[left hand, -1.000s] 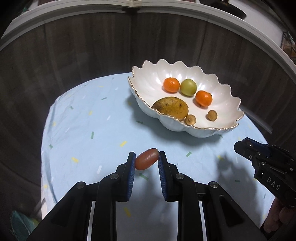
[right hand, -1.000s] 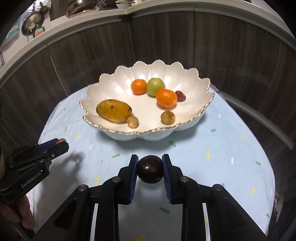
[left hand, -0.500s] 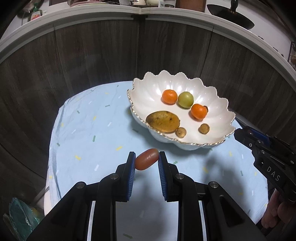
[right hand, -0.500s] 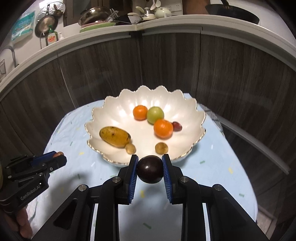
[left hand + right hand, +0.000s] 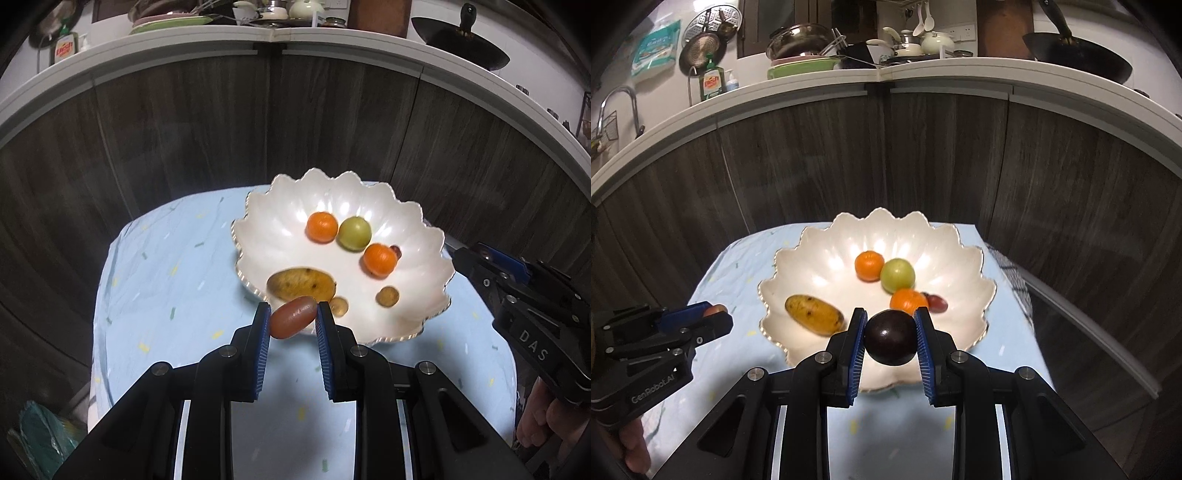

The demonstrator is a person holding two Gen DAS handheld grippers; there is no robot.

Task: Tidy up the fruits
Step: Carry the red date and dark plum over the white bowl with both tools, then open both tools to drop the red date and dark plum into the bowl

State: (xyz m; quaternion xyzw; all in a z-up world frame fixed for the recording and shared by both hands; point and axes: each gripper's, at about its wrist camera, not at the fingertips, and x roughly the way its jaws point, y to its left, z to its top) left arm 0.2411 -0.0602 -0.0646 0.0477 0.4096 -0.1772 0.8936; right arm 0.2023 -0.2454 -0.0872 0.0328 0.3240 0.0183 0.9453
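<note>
A dark plum (image 5: 891, 337) is clamped by the right gripper (image 5: 891, 339), hiding the scalloped bowl's (image 5: 812, 243) near rim. An oblong red fruit (image 5: 293, 321) is gripped by the left gripper (image 5: 291, 325). "DAS" and "GenRoboAI" are legible.

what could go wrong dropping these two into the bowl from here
1. The dark round fruit in the right gripper may roll and knock the tangerine or red grape.
2. The oblong red fruit in the left gripper sits near the bowl rim; released early, it could land on the tablecloth.
</note>
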